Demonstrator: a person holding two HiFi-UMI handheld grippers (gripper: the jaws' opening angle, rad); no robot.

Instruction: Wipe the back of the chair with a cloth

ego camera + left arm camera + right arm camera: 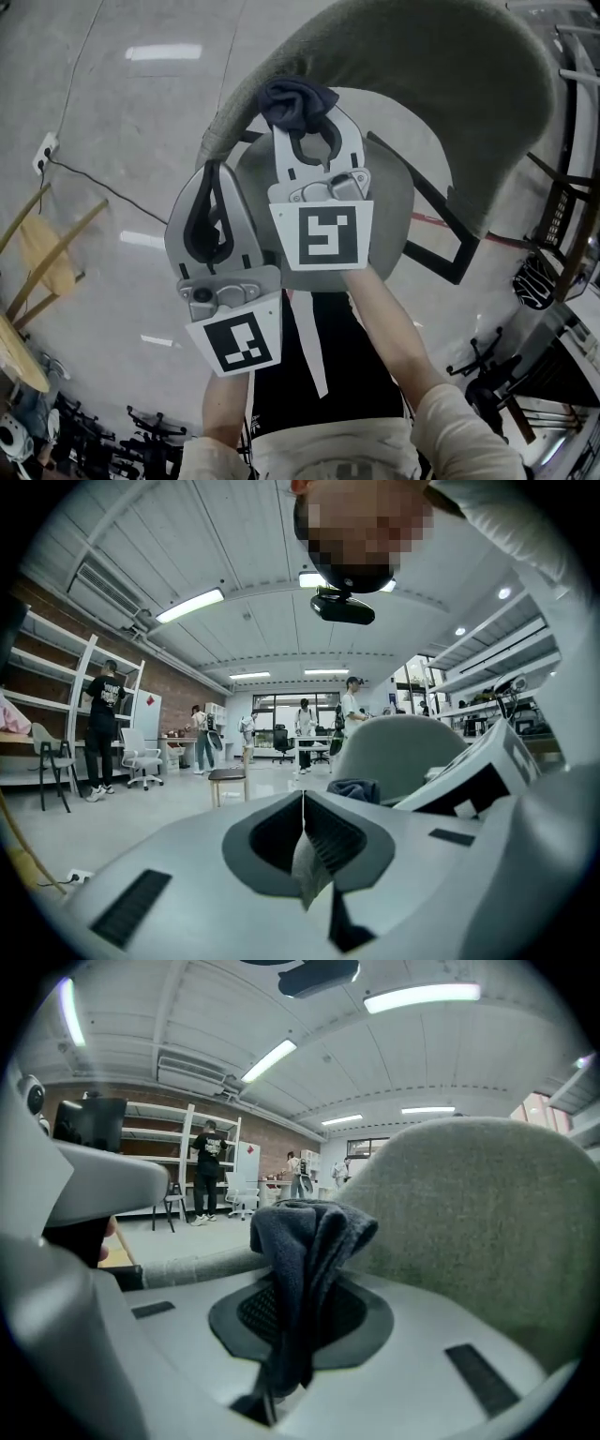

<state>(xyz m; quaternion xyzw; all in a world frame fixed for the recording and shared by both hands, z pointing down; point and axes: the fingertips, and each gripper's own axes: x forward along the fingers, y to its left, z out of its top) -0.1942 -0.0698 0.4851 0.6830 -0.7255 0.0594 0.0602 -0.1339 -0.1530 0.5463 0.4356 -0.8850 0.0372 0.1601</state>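
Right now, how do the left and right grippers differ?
The right gripper grips a dark cloth, while the left gripper holds no cloth. The right gripper reaches further forward, with the cloth at the chair back's edge, and the left gripper sits nearer the person. Both have their fingers closed.

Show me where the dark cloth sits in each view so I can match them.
Head view: cloth top centre, at the chair back.
Left gripper view: small bundle right of centre.
Right gripper view: centre, clamped between the jaws.
Shared landmark: the grey chair back.
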